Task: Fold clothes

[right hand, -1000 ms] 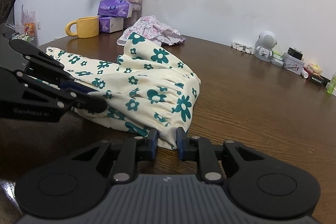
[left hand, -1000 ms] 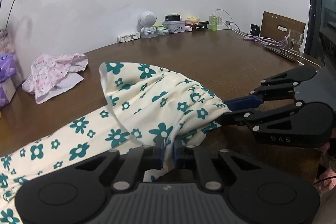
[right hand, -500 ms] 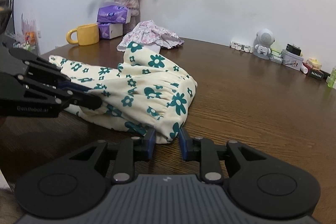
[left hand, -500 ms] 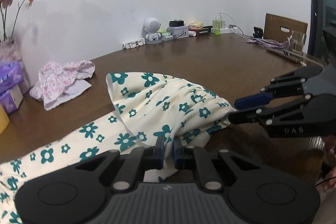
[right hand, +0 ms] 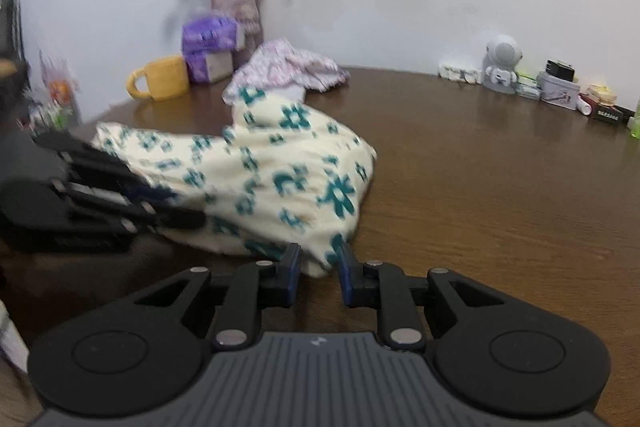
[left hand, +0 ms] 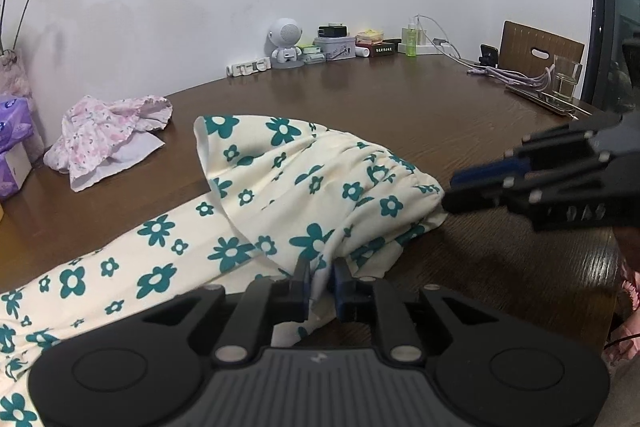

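Left wrist view: one cream garment with teal flowers [left hand: 304, 195] lies bunched on the dark brown wooden table [left hand: 460, 115], its long part trailing toward the near left edge. The left gripper [left hand: 320, 277] has just eased its jaws slightly apart, a fold of this cloth between the two blue-tipped fingers [left hand: 302, 277]. The right gripper [right hand: 318, 259], also narrowly parted, has closed a little on the garment's hem; the frame is blurred, so contact looks likely rather than certain. Behind lies one crumpled pink floral garment [left hand: 108, 119]. One yellow mug [right hand: 160, 79] stands beside two purple tissue packs [right hand: 208, 47].
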